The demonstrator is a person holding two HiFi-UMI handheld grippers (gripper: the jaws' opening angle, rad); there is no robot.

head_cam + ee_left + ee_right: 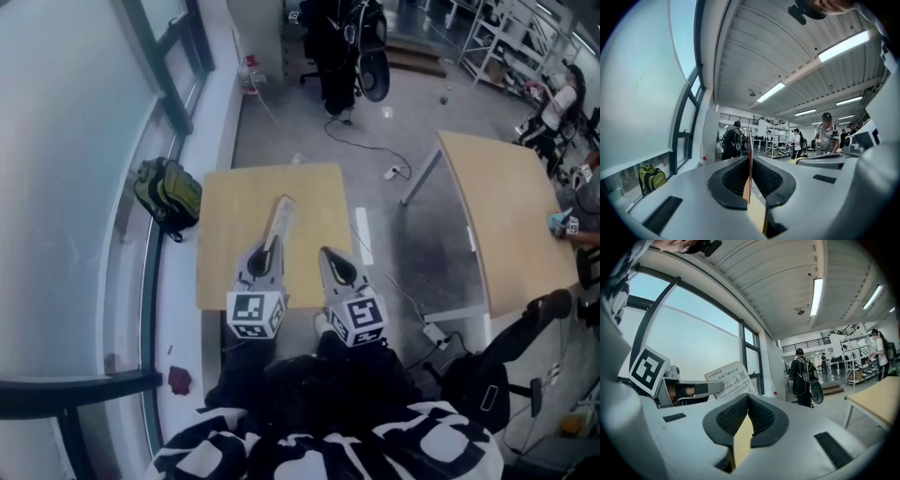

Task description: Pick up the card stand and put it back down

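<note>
My left claw (270, 246) and right claw (330, 255) are pale grey shells tapering to points; each carries a cube (255, 314) of black-and-white square markers; ahead of the cube, black ribbed pads (736, 177); behind it, black sleeves (246, 375) and a black-and-white patterned top (328, 441).

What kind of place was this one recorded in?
Probably an open workshop or lab hall: bare wooden tables, metal shelving racks, and power cables trailing over a concrete floor.

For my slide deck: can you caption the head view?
Left gripper holds the card stand over a small wooden table; right gripper, shut and empty, alongside.
</note>
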